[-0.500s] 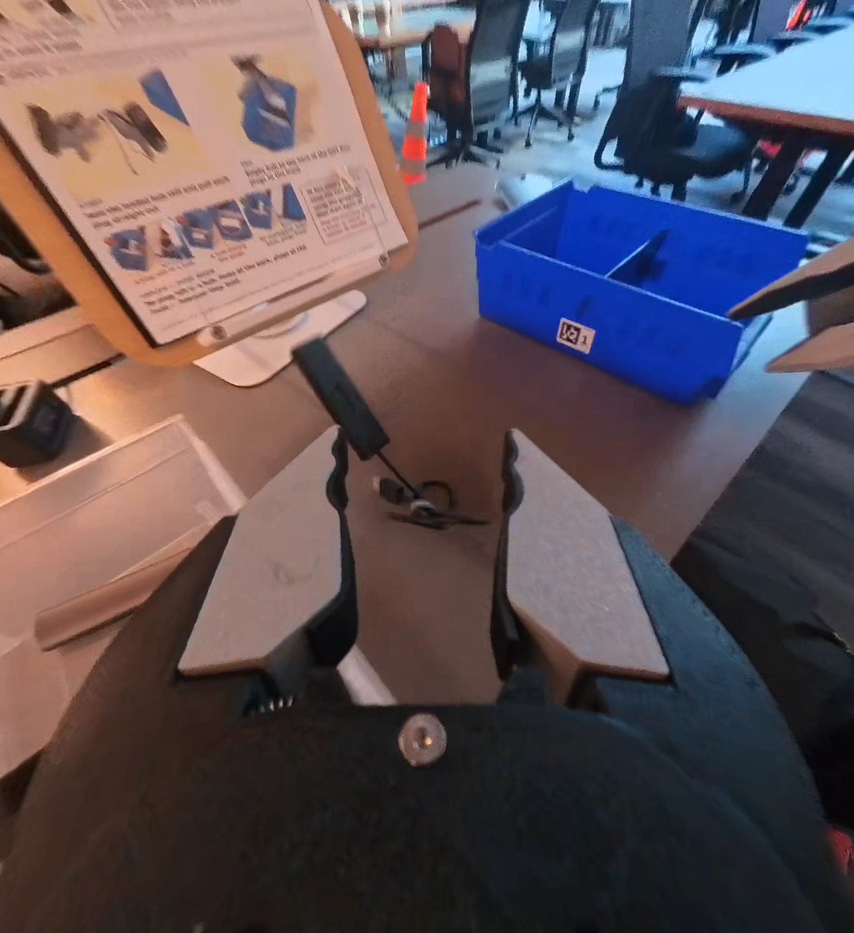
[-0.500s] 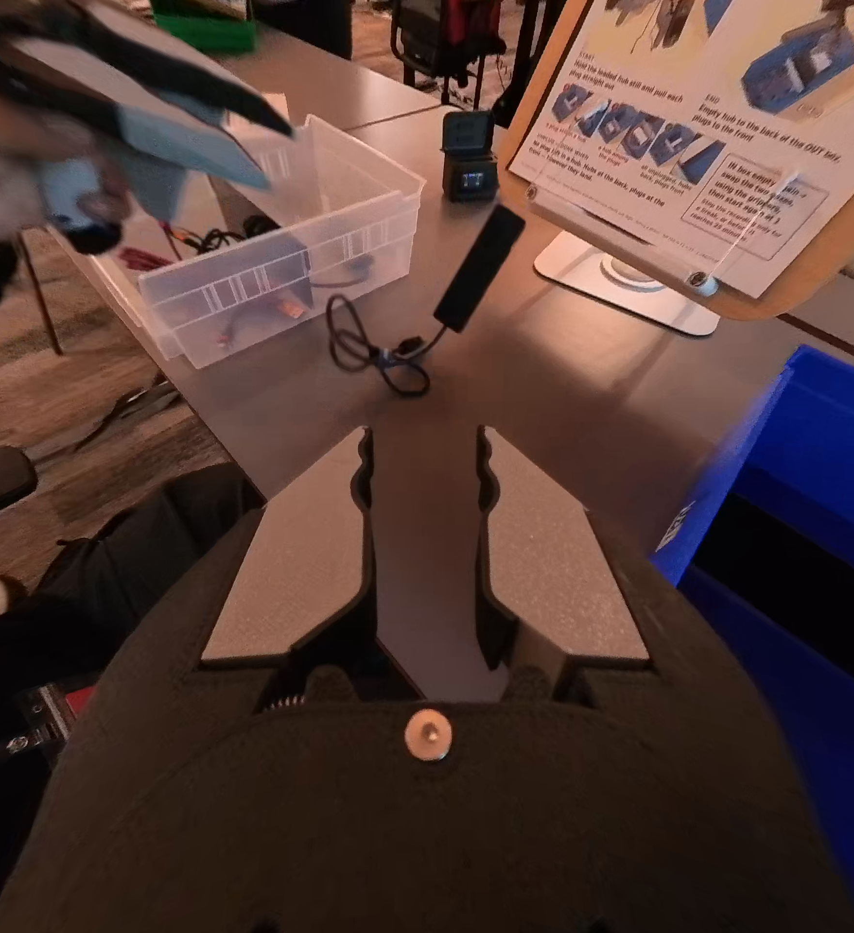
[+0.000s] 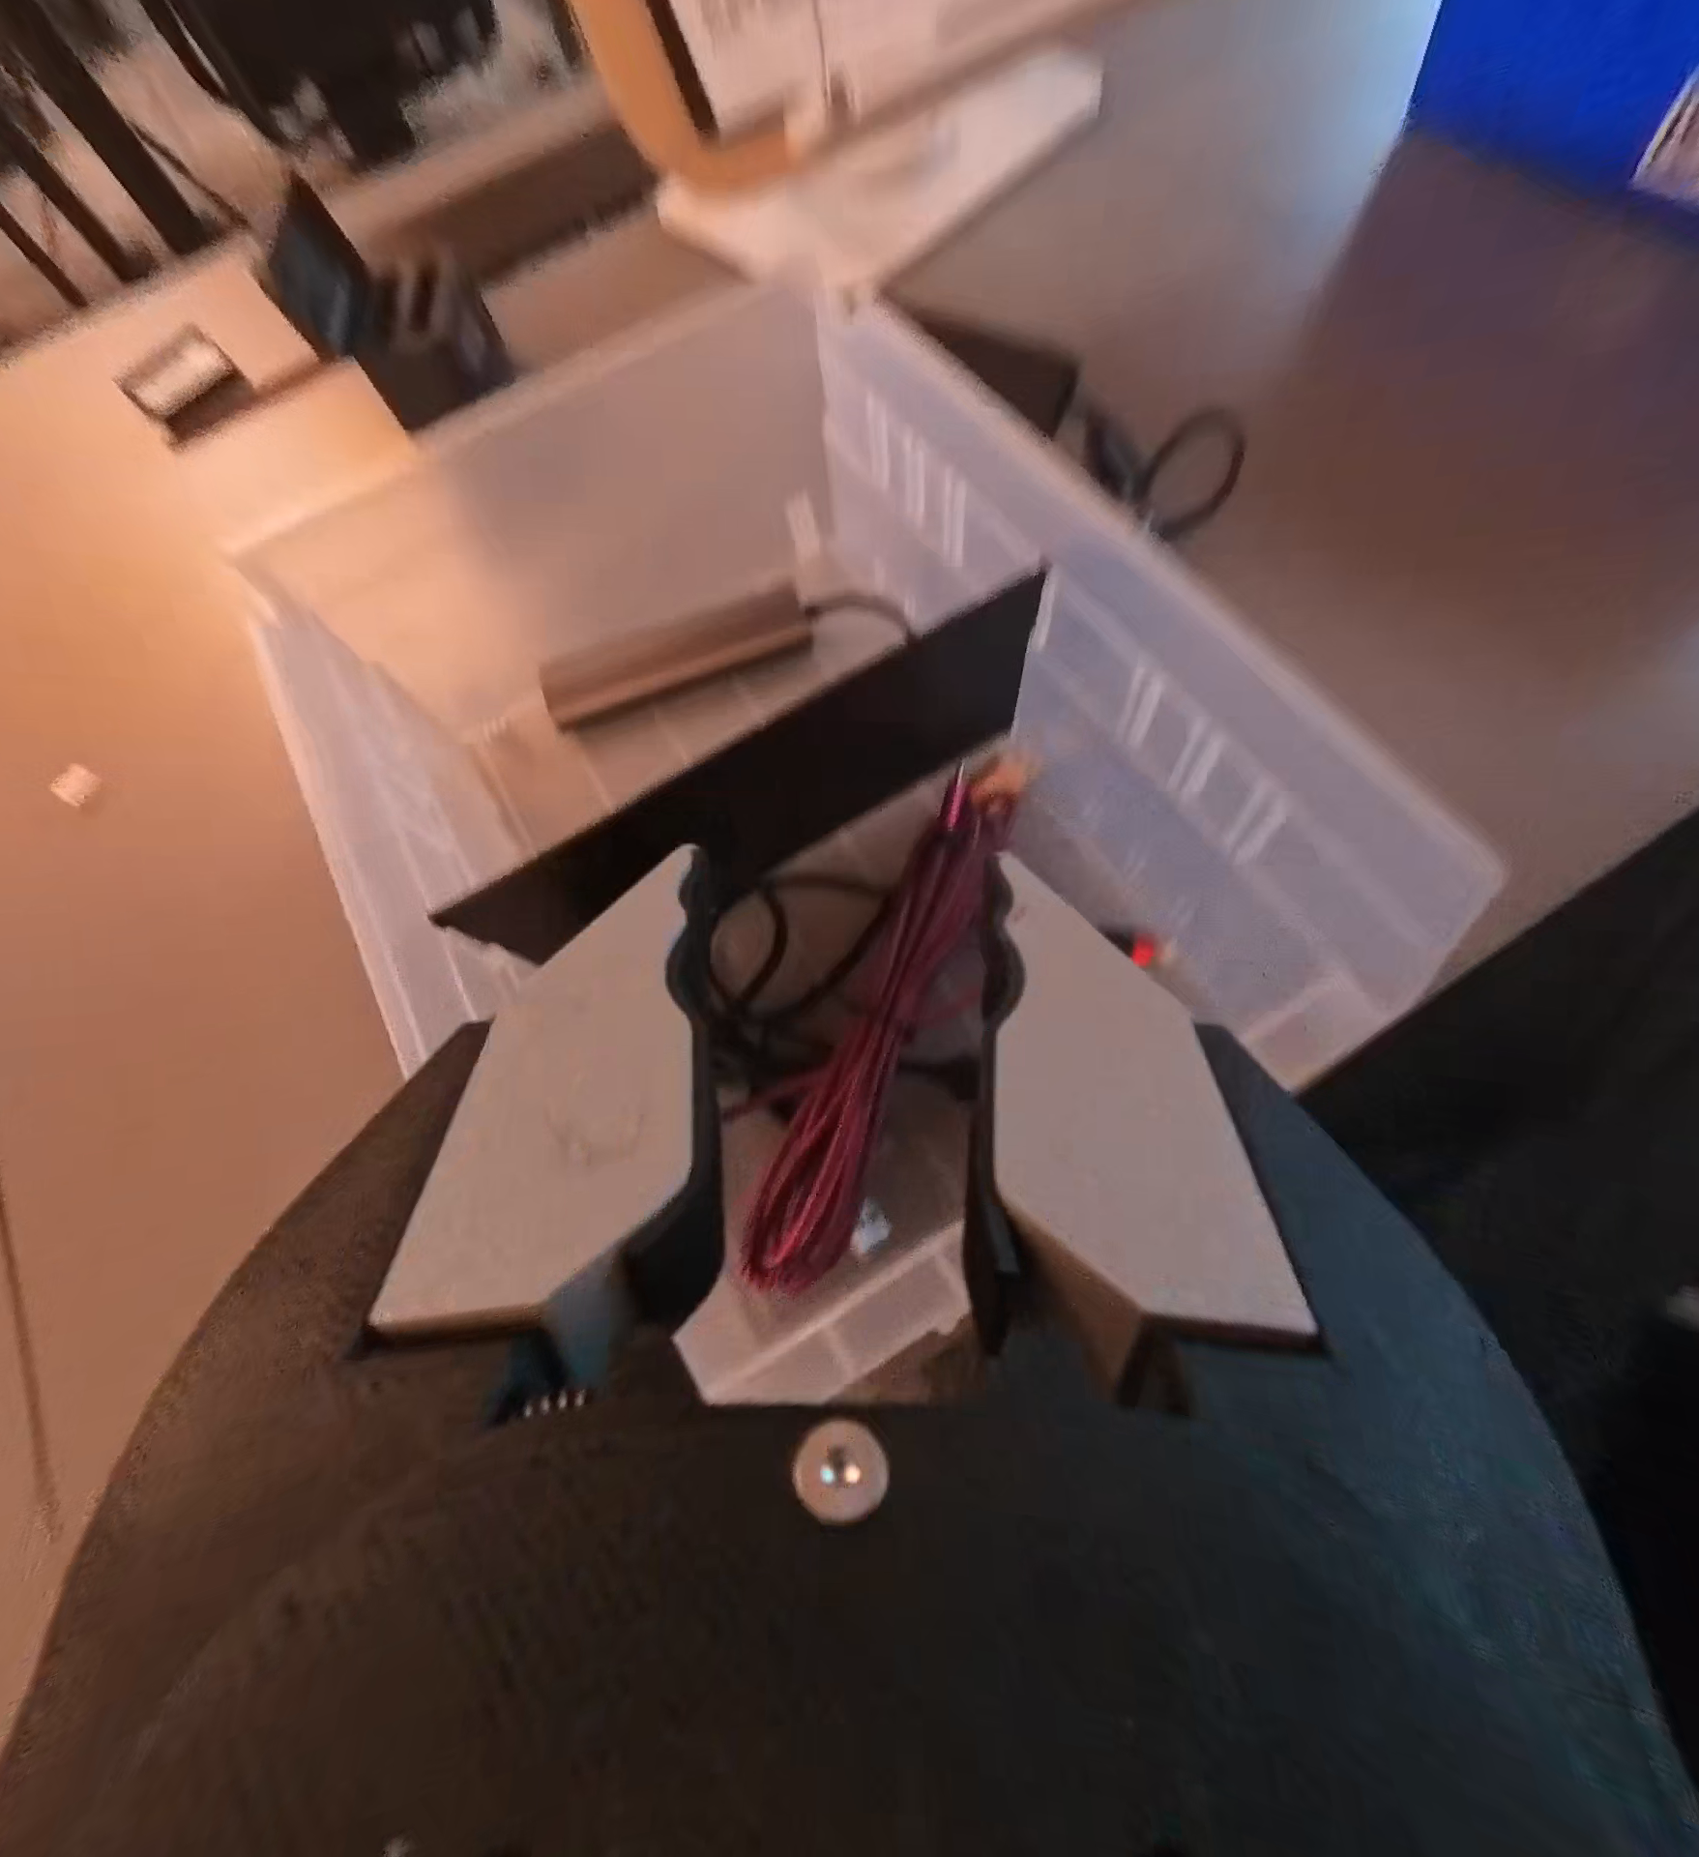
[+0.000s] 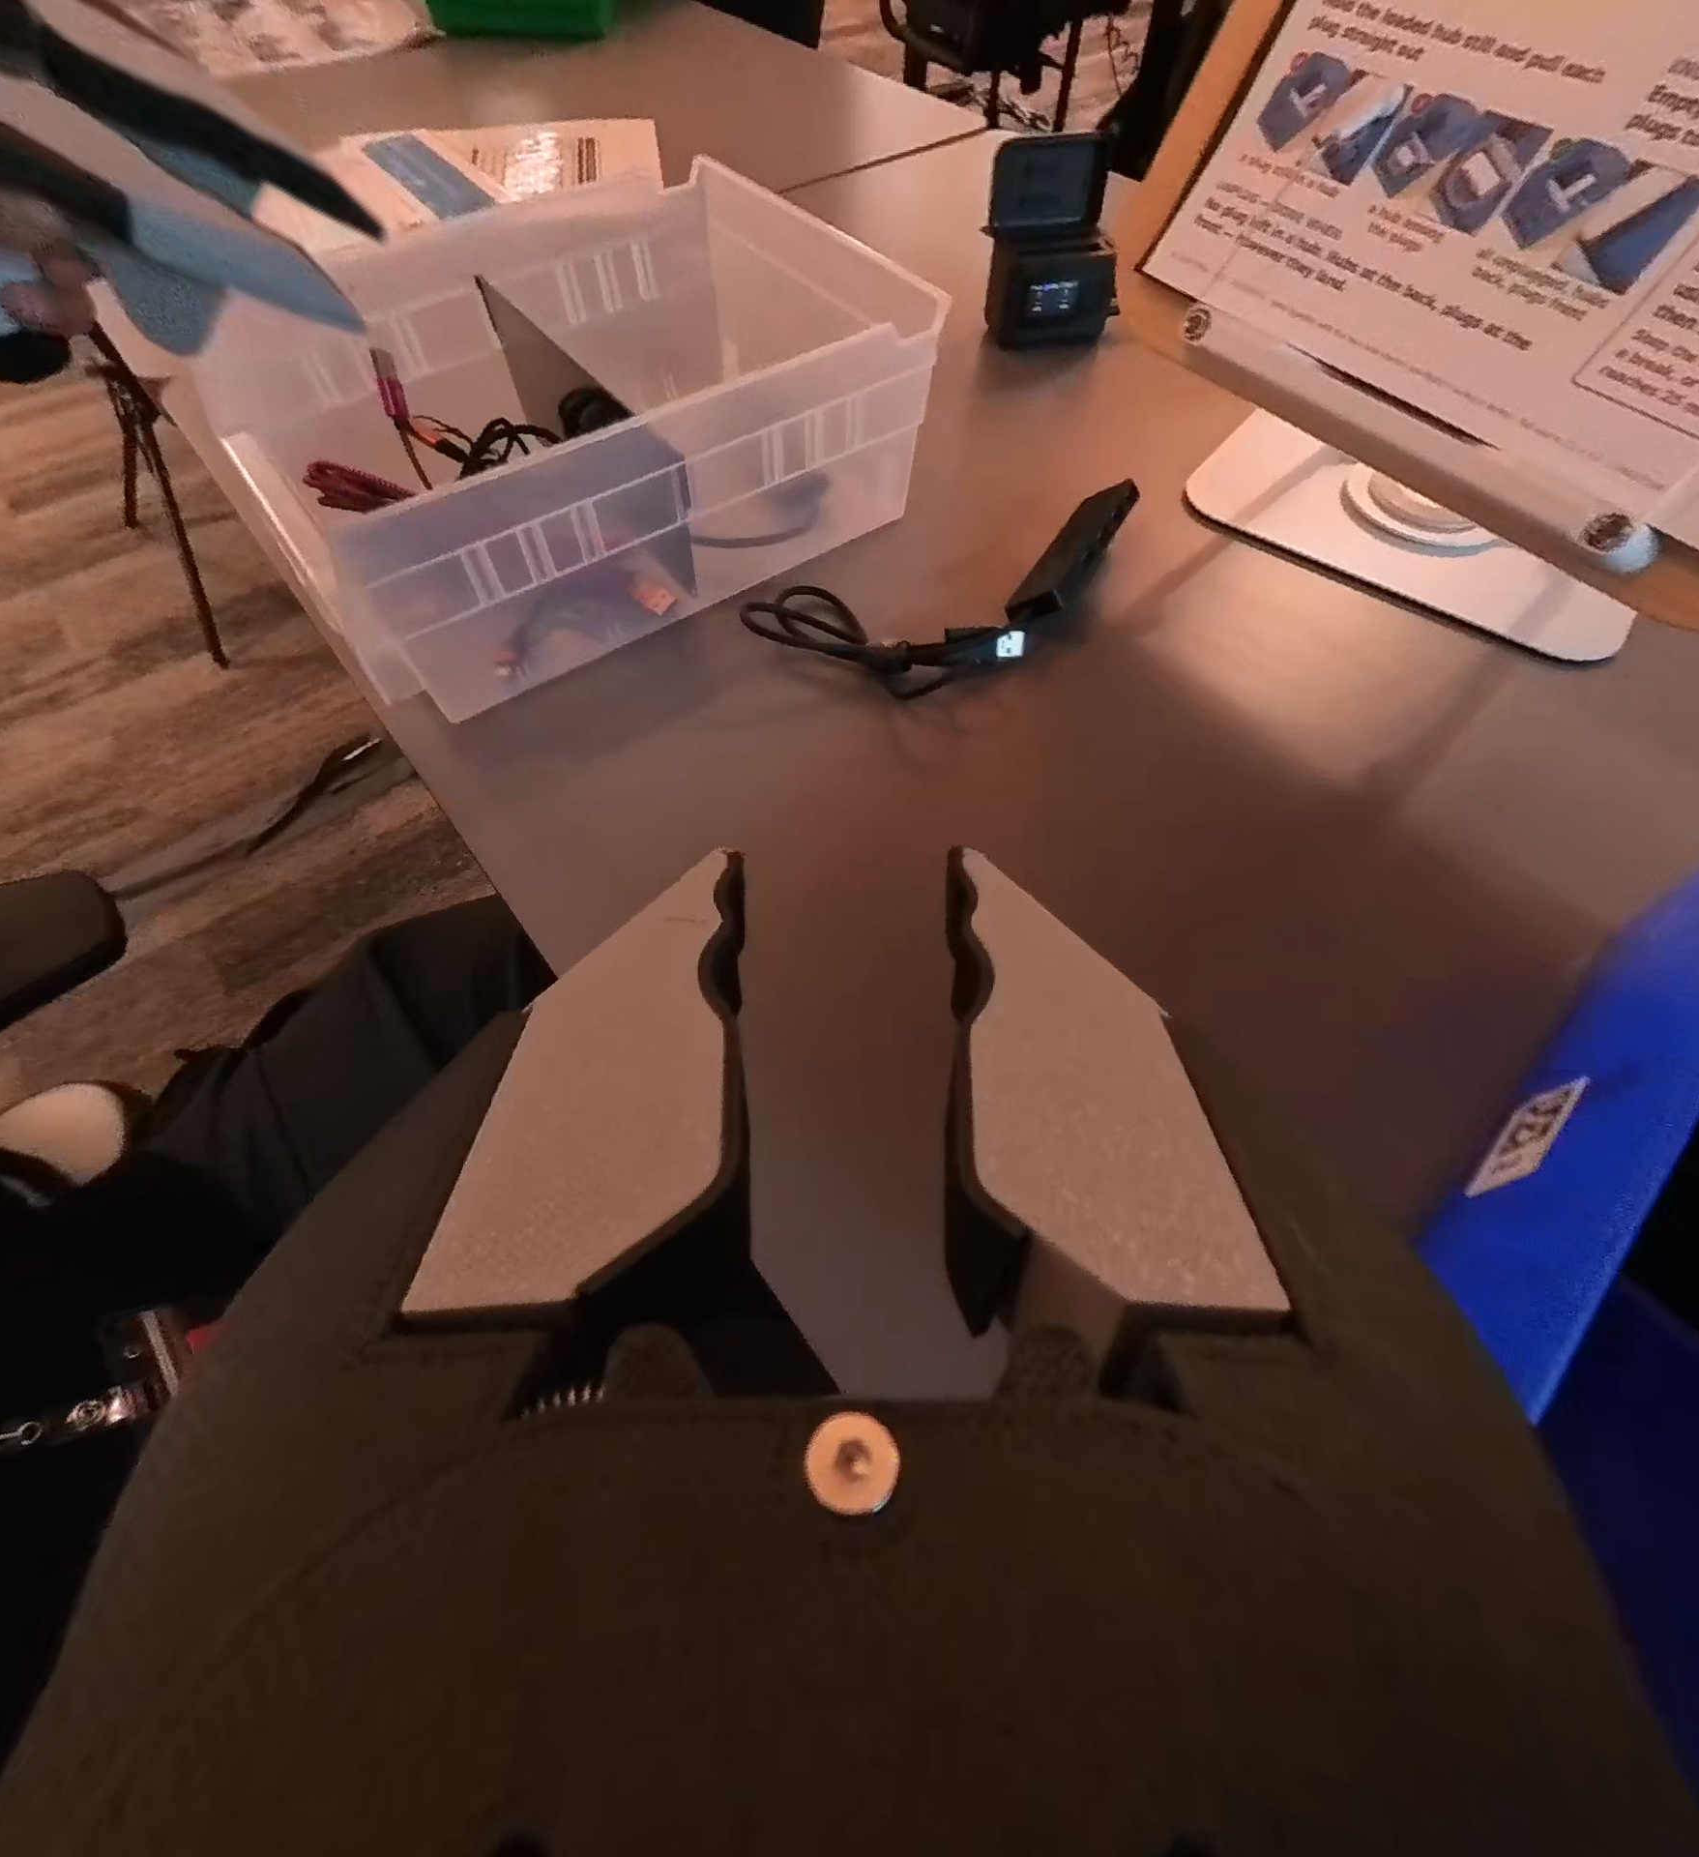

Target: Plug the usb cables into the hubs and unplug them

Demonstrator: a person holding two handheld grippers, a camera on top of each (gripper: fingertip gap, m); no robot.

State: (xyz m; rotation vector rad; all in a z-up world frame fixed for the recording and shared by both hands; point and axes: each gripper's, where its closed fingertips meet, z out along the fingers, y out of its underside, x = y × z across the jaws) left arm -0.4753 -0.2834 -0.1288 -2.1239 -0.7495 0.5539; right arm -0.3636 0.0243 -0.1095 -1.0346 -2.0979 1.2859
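While both grippers gape empty, the limp red cable (image 3: 855, 1085) between the left gripper (image 3: 840, 904) fingertips wants gripping at its rigid plug.

Red cable (image 3: 860, 1095), clear bin (image 4: 795, 332), blue bin (image 4: 1629, 1156).

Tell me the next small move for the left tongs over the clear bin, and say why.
Probably lower the left tongs onto the coiled red cable and close. They are open and empty, poised above the clear bin compartment nearer the table edge, with that cable lying between the fingers in the left wrist view. The black hub lies unplugged on the table, and the right tongs are open and empty.
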